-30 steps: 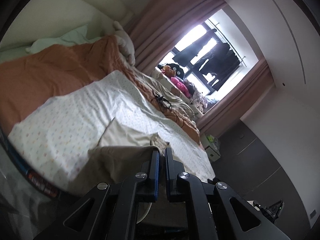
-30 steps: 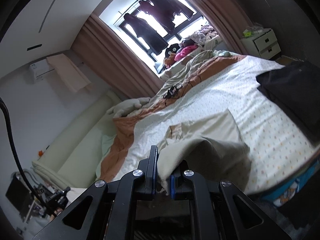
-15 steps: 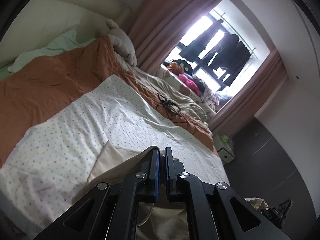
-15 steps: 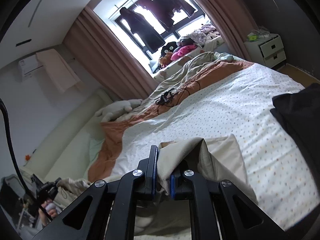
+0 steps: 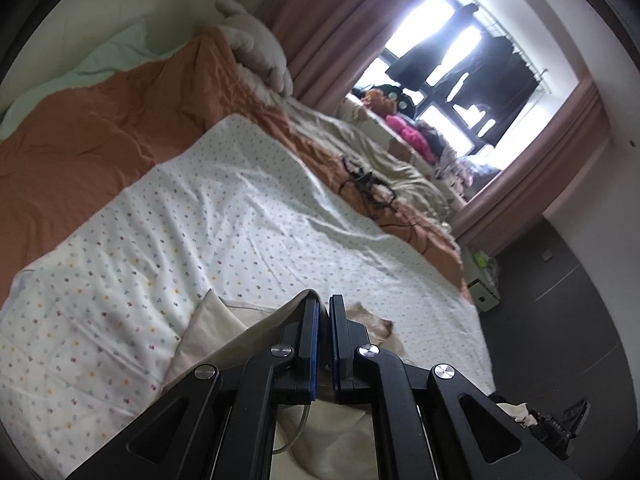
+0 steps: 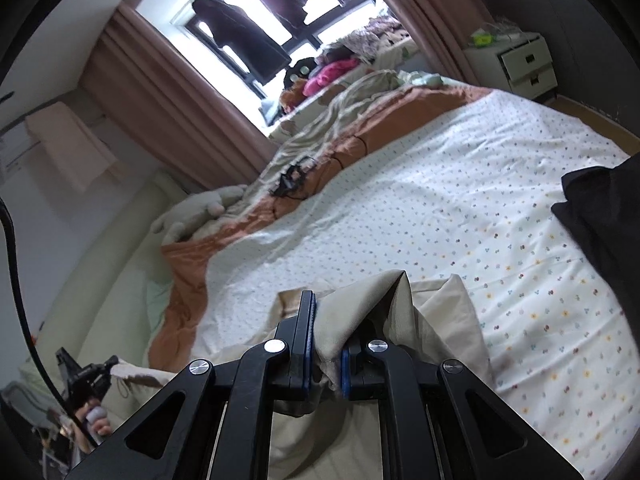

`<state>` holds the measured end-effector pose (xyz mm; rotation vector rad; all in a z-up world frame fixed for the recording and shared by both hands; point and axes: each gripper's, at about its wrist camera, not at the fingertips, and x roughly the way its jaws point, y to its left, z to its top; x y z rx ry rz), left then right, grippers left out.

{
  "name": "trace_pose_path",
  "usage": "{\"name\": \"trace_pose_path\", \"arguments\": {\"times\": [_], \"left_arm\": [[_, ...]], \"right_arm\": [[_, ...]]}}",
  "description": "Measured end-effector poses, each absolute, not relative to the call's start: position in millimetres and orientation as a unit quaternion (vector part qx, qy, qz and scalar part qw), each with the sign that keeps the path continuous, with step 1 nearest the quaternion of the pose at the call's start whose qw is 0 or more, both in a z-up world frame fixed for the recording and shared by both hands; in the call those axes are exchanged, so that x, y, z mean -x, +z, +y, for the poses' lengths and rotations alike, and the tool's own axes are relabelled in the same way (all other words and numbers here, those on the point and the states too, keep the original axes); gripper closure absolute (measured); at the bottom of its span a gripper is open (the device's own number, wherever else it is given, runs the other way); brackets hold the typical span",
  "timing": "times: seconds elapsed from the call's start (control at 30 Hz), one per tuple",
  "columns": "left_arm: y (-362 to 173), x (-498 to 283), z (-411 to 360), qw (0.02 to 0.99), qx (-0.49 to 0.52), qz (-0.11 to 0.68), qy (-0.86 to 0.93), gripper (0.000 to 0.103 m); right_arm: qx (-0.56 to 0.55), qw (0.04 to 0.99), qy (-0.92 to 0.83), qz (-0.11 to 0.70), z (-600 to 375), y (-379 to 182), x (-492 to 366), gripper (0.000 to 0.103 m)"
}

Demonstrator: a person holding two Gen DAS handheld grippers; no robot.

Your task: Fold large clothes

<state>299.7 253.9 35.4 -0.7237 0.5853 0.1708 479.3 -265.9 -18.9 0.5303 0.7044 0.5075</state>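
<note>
A beige garment (image 6: 432,320) is held up at the near edge of a bed, over a white dotted sheet (image 6: 460,216), and part of it is seen lying flat on that sheet. The right gripper (image 6: 326,340) is pressed together on a thick bunch of the cloth, which is pinched between its blue-padded fingers (image 6: 308,332) and drapes down on both sides of them. In the left wrist view the left gripper (image 5: 323,336) is seen nearly closed, with only a thin slit between its fingers (image 5: 311,340); the beige garment (image 5: 224,340) is drawn taut along the outer side of the left finger and hangs below the jaws, so a thin fold is taken to be pinched there, though the cloth inside the slit itself cannot be made out. Beyond the sheet an orange quilt (image 5: 80,152) is spread, with a tangle of black cable (image 5: 364,184) lying on it. A dark folded garment (image 6: 604,216) rests on the sheet at the right edge of the right wrist view, well apart from the beige one. A white bedside cabinet (image 6: 520,64) stands by the far corner of the bed, under a window (image 6: 280,20) hung with dark clothes
</note>
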Motion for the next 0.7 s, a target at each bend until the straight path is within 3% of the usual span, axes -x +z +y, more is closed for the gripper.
{"name": "trace_pose_path", "arguments": {"times": [0.6,0.63,0.67,0.7], "left_arm": [[-90,-425,296,0.846,0.367,0.369,0.117,0.096],[-97,-430,297,0.842,0.373,0.372,0.113,0.094],[-103,-435,298,0.838,0.376,0.379,0.111,0.081],[-108,-439,299,0.833,0.379,0.387,0.109,0.06]], "right_arm": [[-0.23,0.851,0.191,0.433,-221,-125,-598,0.089],[-0.225,0.851,0.185,0.437,-219,-131,-603,0.086],[-0.223,0.849,0.177,0.445,-216,-136,-608,0.071],[-0.223,0.847,0.171,0.451,-215,-140,-612,0.045]]}}
